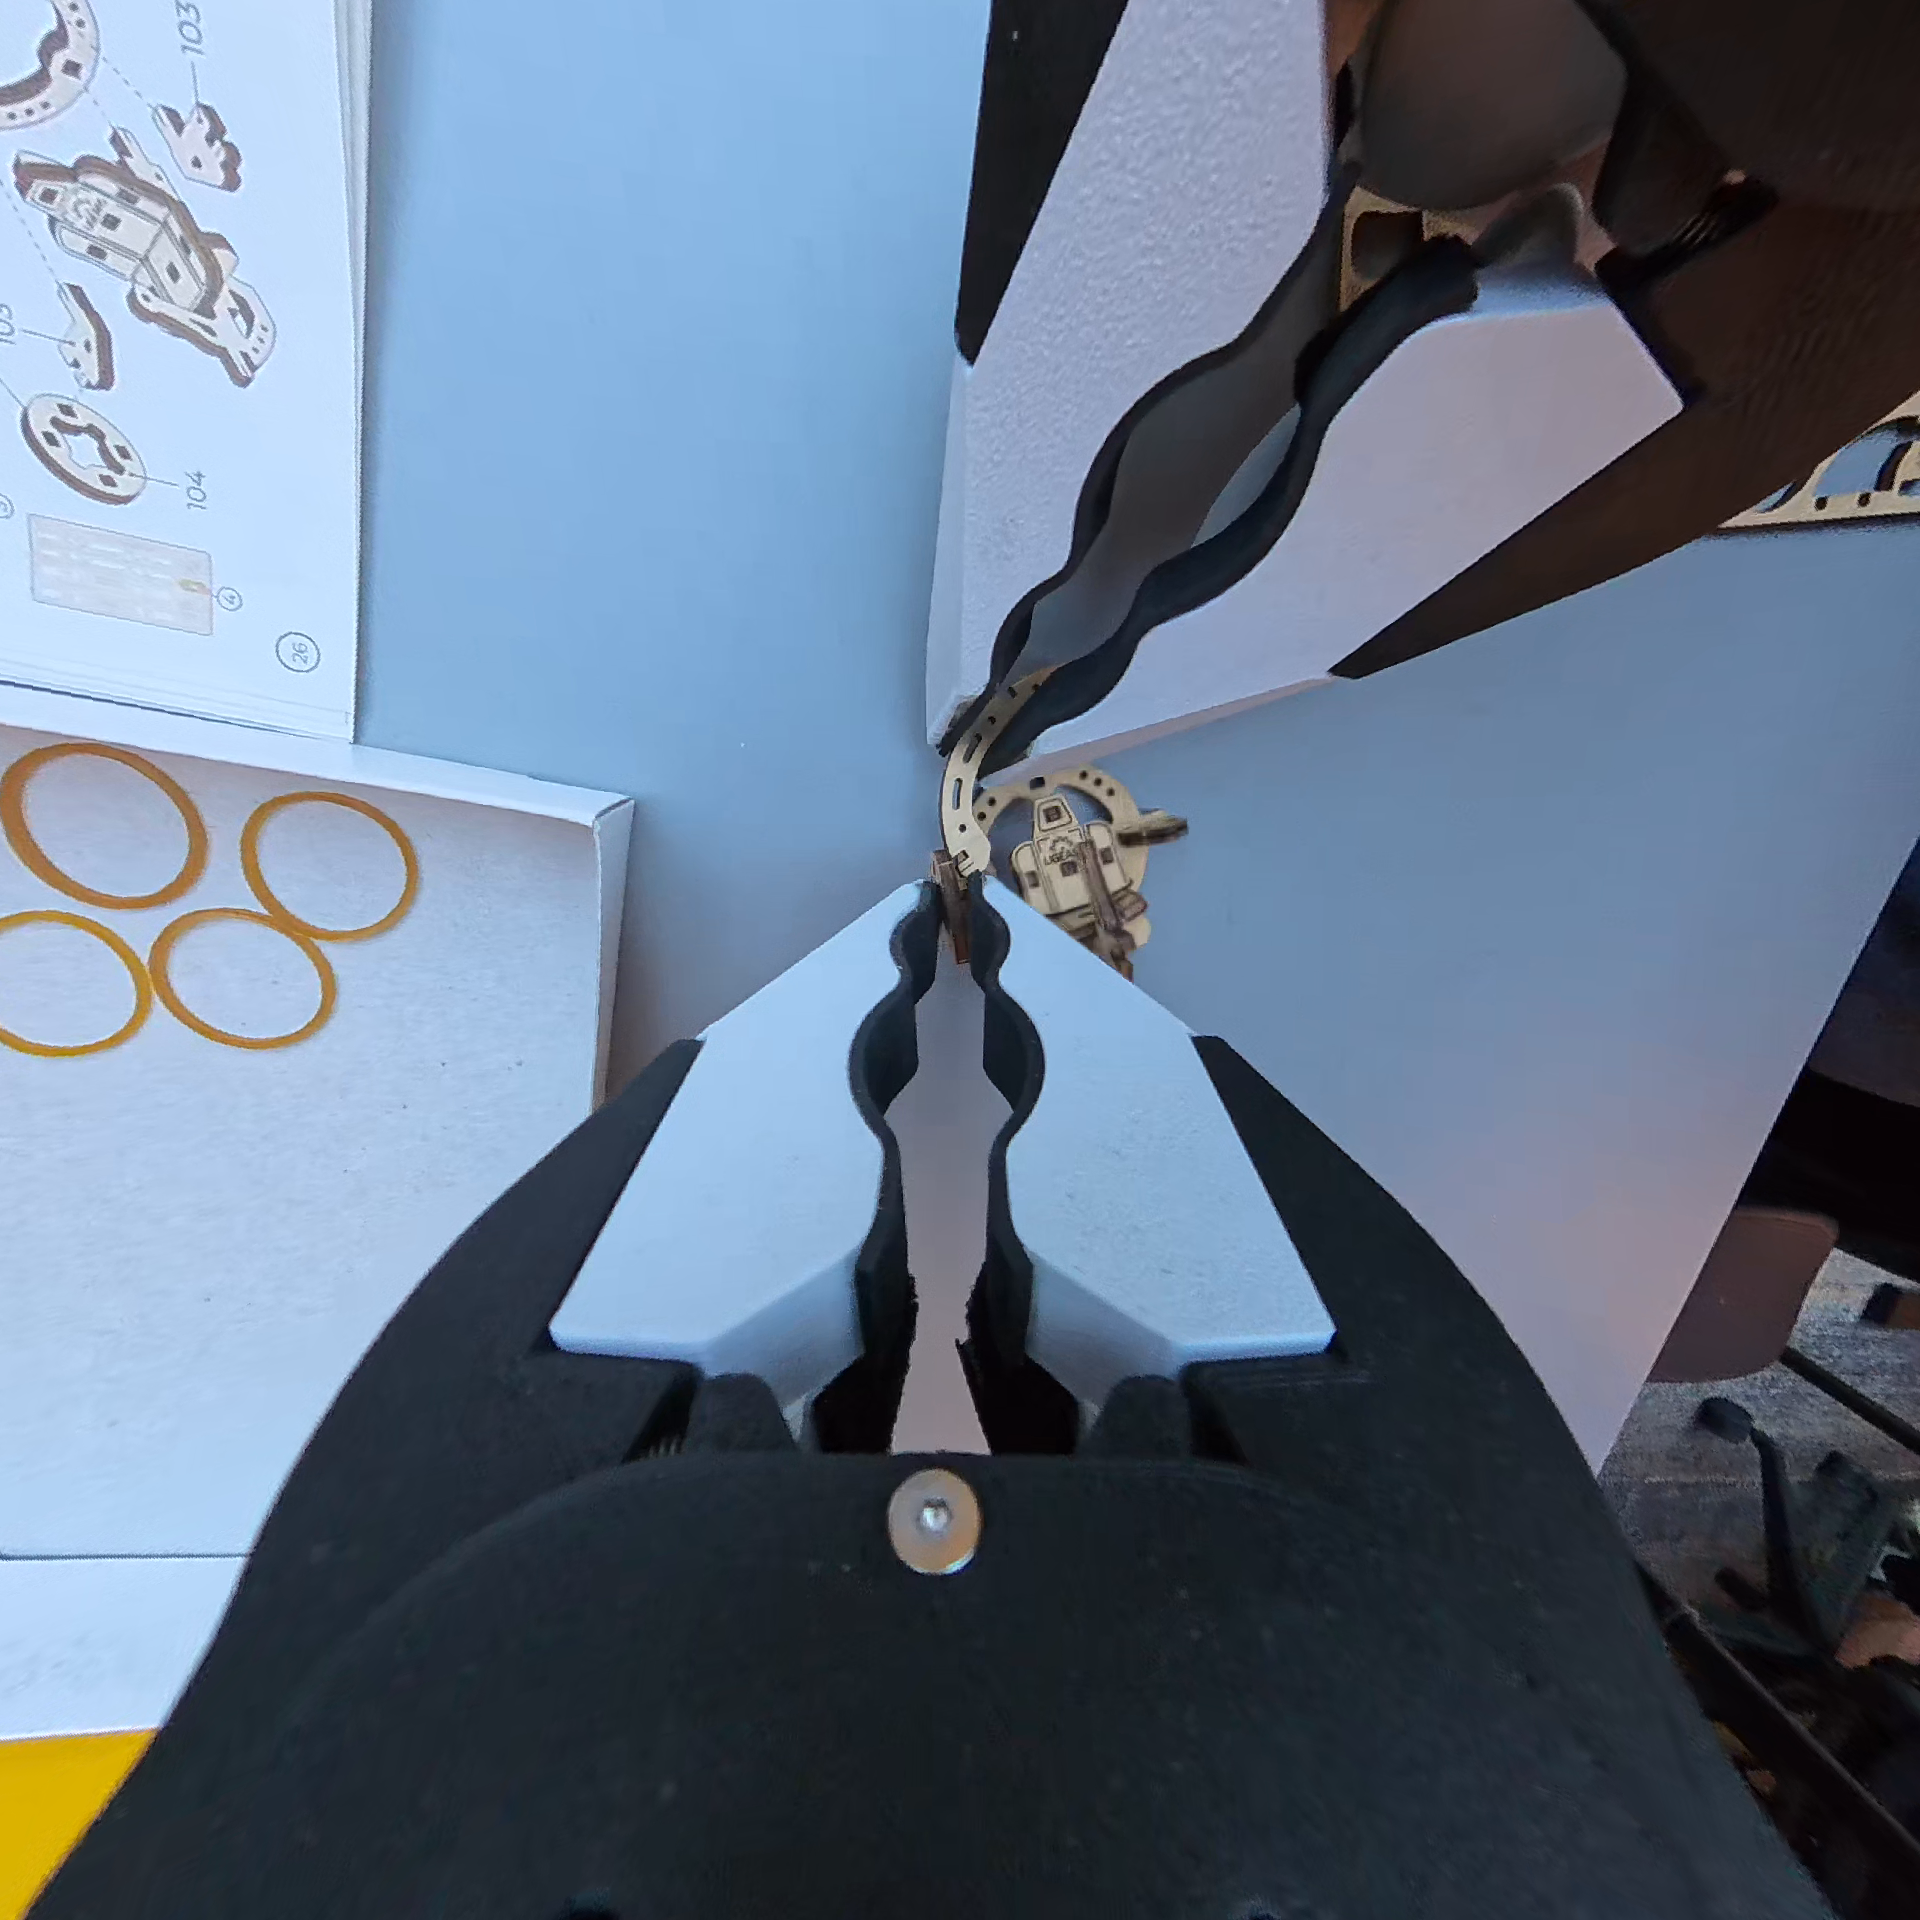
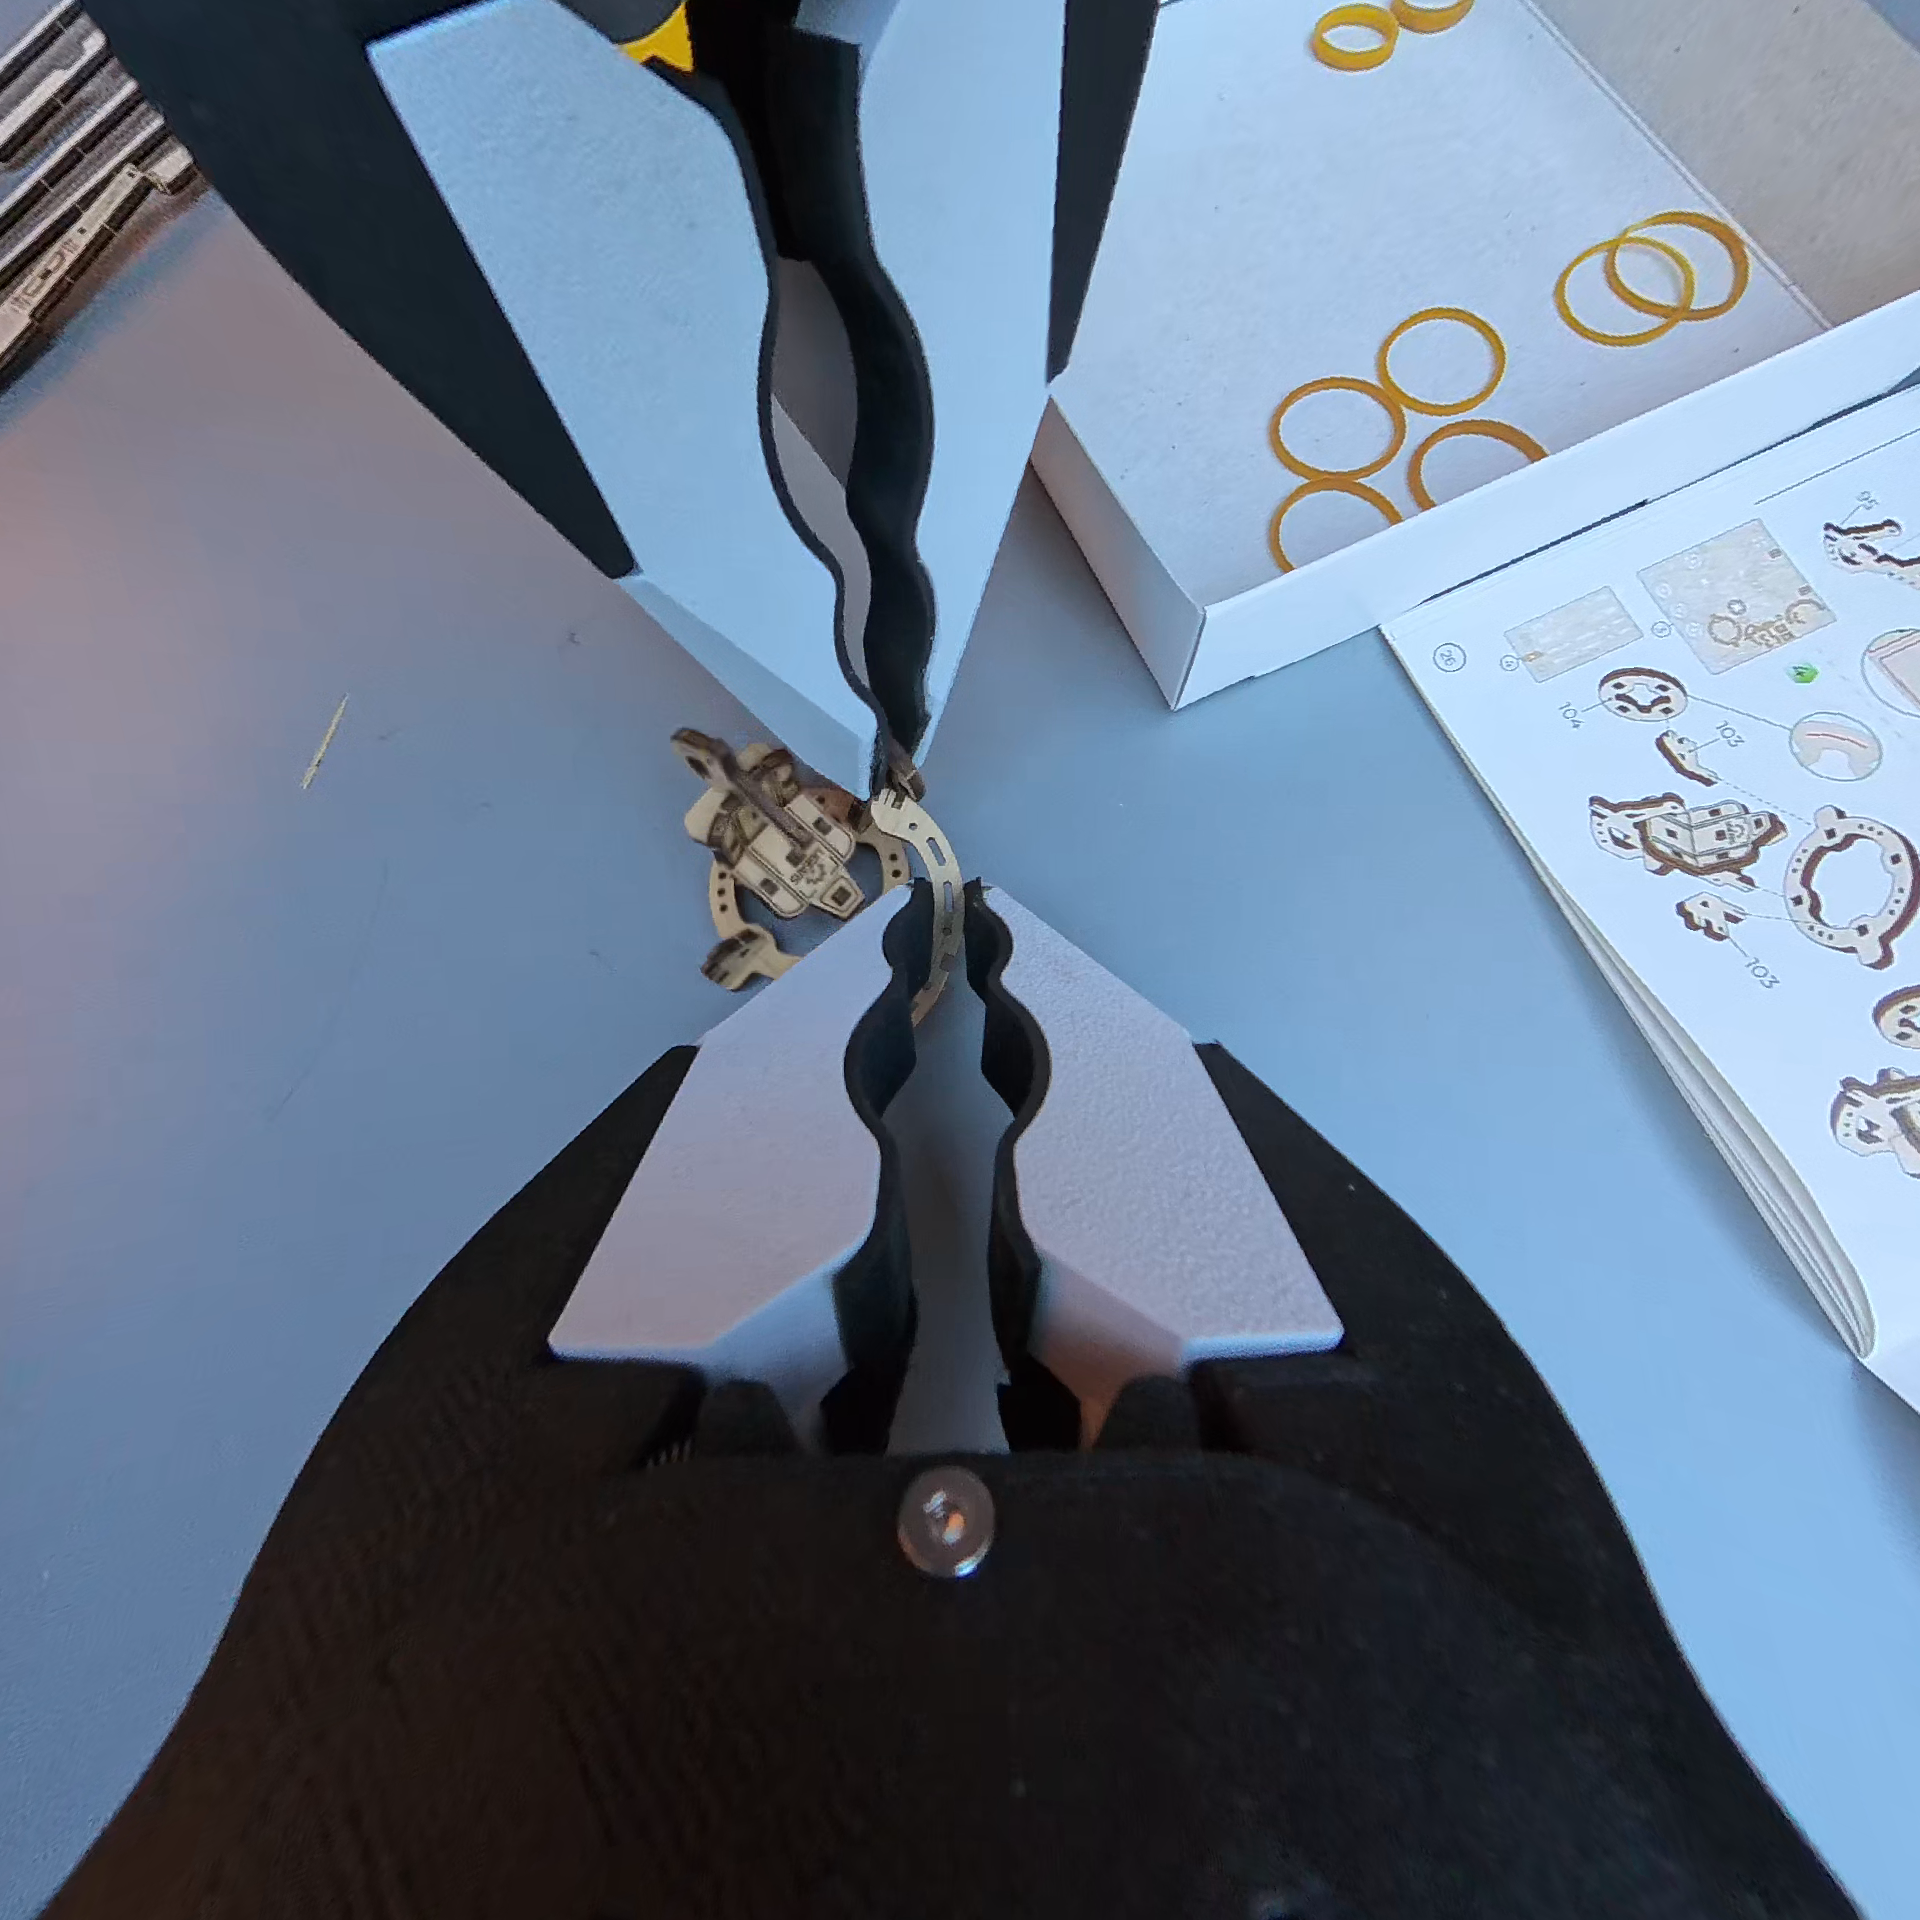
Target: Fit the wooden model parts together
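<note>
On your grey-blue desk [image 2: 1299,935] sits a shallow white cardboard box [image 2: 1226,488] with a greyish inner floor, and thin yellow rubber bands [image 2: 1439,361] lie loose inside it, two of them overlapping. Just beside the box you have an open white instruction booklet [image 2: 1704,852] printed with brown part diagrams; one edge of it touches the box's wall. From the left wrist view you see the same booklet [image 1: 177,343] lying over the box's [image 1: 312,1195] far edge, with four bands [image 1: 327,864] below it.

I see a smooth grey-blue tabletop [image 2: 1299,935] in soft light; past its edge lies a dark, cluttered floor [image 1: 1766,1558].
</note>
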